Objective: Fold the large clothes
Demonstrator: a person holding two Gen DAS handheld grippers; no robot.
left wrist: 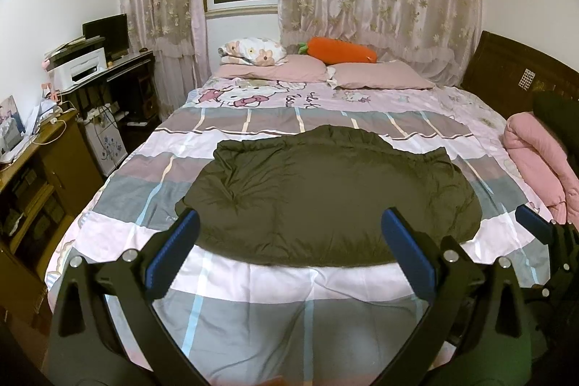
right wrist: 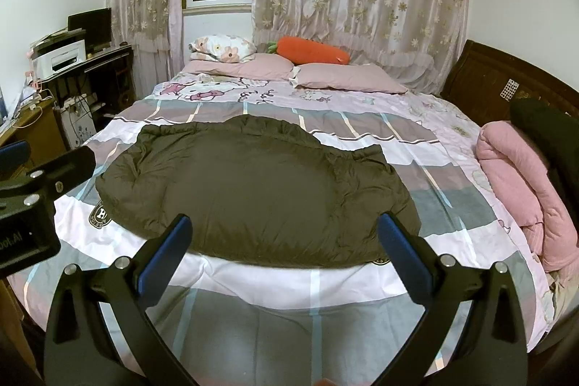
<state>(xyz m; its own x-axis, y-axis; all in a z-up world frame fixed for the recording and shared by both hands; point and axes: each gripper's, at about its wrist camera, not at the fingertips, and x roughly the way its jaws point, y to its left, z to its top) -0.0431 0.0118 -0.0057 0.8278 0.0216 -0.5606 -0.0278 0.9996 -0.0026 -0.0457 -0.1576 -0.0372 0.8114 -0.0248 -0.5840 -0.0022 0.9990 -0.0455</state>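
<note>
A dark olive padded jacket (left wrist: 325, 198) lies spread flat across the middle of the bed, also in the right wrist view (right wrist: 253, 190). My left gripper (left wrist: 289, 234) is open and empty, held above the bed's near part just short of the jacket's near edge. My right gripper (right wrist: 284, 234) is open and empty too, at about the same distance from the jacket. The right gripper's body shows at the right edge of the left wrist view (left wrist: 557, 241), and the left gripper's body at the left edge of the right wrist view (right wrist: 32, 190).
The bed (left wrist: 253, 310) has a pink and grey checked cover. Pillows (left wrist: 275, 69) and an orange carrot plush (left wrist: 340, 51) lie at the head. A folded pink quilt (left wrist: 539, 161) lies at the right edge. A desk with a printer (left wrist: 79, 67) and a wooden cabinet (left wrist: 39, 165) stand at the left.
</note>
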